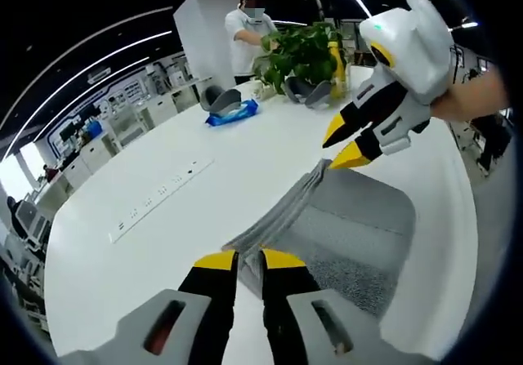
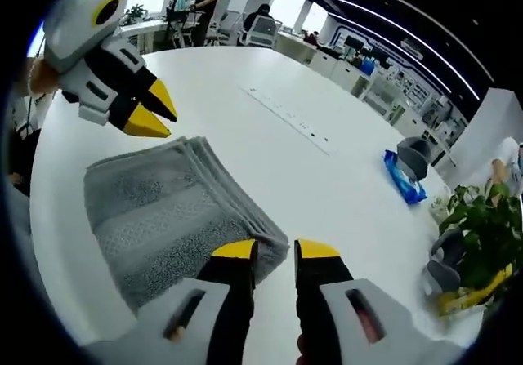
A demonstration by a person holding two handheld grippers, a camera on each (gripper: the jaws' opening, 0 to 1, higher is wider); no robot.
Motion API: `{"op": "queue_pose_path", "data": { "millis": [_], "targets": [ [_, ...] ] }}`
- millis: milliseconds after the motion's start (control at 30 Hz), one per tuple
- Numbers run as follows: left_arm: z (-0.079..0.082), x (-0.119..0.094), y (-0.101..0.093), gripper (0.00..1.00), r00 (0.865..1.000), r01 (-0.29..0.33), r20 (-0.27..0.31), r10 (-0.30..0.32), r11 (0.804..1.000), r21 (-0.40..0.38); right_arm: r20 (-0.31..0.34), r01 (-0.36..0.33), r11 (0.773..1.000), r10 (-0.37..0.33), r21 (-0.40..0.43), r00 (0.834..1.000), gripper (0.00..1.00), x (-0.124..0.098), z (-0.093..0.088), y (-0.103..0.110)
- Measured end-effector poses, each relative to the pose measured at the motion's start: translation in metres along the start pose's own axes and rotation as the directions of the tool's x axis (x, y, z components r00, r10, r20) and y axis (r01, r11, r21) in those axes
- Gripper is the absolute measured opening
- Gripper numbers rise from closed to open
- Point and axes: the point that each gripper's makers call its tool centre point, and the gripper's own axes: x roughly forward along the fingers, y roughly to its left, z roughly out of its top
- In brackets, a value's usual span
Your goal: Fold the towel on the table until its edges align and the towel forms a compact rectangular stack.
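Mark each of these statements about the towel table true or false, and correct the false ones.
1. The grey towel lies folded in layers on the white table. True.
2. The left gripper has its jaws clamped on the towel and lifts it. False: the jaws stand slightly apart at the towel's near edge, and the towel lies flat.
3. A blue packet lies on the table beyond the towel. True.
4. The right gripper holds the potted plant. False: it sits open at the towel's corner; the plant stands far off.
5. A person stands behind the plant at the far side of the table. True.
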Motion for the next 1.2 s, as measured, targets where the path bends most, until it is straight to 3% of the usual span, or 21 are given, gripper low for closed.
{"op": "queue_pose_path", "data": {
  "millis": [300, 433, 533, 633, 700, 1000, 1200],
  "targets": [
    [-0.014, -0.029, -0.034, 0.19, 0.999, 0.027, 0.026, -0.026, 0.998, -0.052, 0.033, -0.027, 0.992, 0.023, 0.120, 0.999, 0.19, -0.032, -0.017, 0.027],
    [-0.018, -0.042, -0.053, 0.20, 0.998, 0.040, 0.044, -0.039, 0.999, -0.016, 0.044, -0.080, 0.978, 0.073, 0.194, 0.996, 0.26, -0.044, -0.025, 0.052],
    [-0.023, -0.050, -0.070, 0.24, 0.996, 0.049, 0.067, -0.050, 0.999, 0.011, 0.035, -0.086, 0.975, 0.080, 0.203, 0.996, 0.30, -0.049, -0.035, 0.066],
    [-0.034, -0.044, -0.078, 0.25, 0.997, 0.053, 0.053, -0.054, 0.998, 0.038, 0.024, -0.091, 0.970, 0.088, 0.225, 0.996, 0.32, -0.049, -0.044, 0.074],
    [-0.042, -0.038, -0.079, 0.26, 0.998, 0.060, 0.015, -0.060, 0.998, 0.022, 0.009, -0.105, 0.964, 0.106, 0.243, 0.994, 0.33, -0.045, -0.050, 0.078],
    [-0.043, -0.018, -0.071, 0.25, 1.000, 0.030, -0.002, -0.030, 0.999, -0.036, -0.028, -0.107, 0.963, 0.118, 0.246, 0.993, 0.28, -0.026, -0.049, 0.073],
    [-0.040, -0.011, -0.064, 0.24, 1.000, 0.010, 0.001, -0.010, 0.997, -0.081, -0.024, -0.090, 0.975, 0.097, 0.204, 0.995, 0.23, -0.016, -0.041, 0.064]
  ]
}}
